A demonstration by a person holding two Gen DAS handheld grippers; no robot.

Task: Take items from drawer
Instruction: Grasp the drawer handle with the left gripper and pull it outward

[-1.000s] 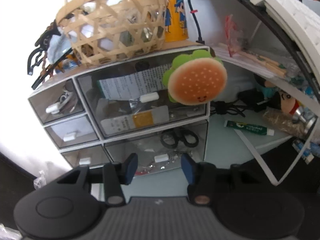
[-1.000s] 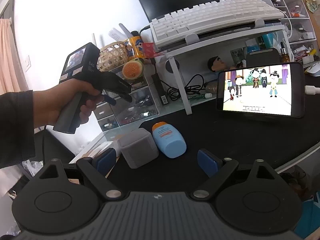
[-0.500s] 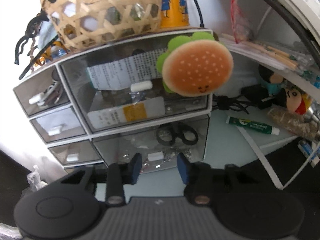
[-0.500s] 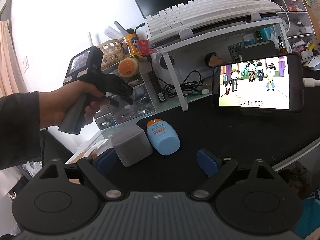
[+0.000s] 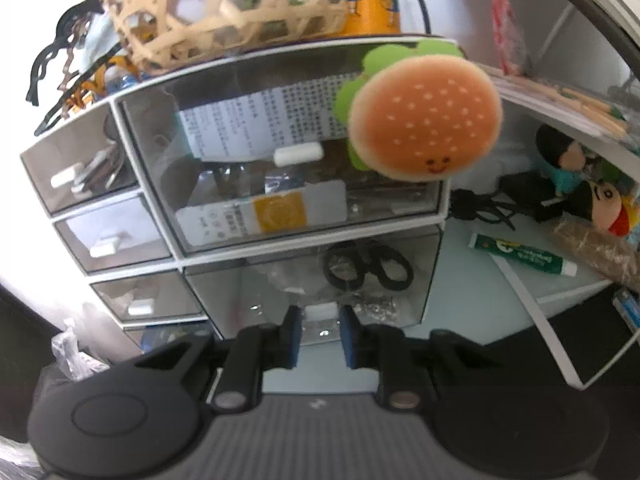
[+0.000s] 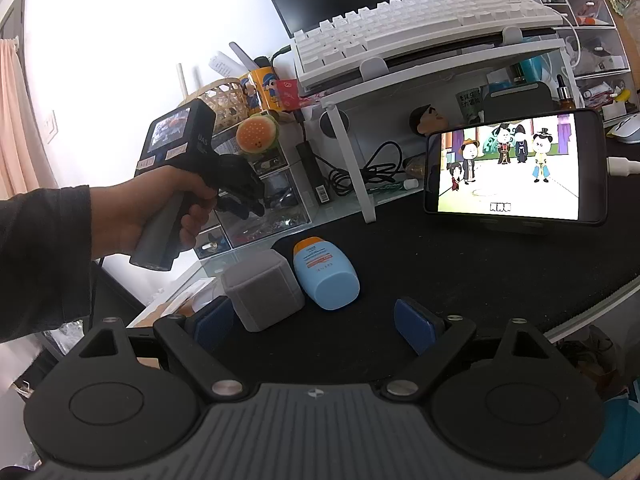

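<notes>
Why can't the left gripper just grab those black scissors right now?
Probably not yet: the scissors lie inside the closed clear drawer. The left gripper is shut on its white handle.

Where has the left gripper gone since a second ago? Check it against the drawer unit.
Yes. The left gripper has moved in toward the drawer unit, and its jaws have just been closing around the bottom drawer's white handle.
</notes>
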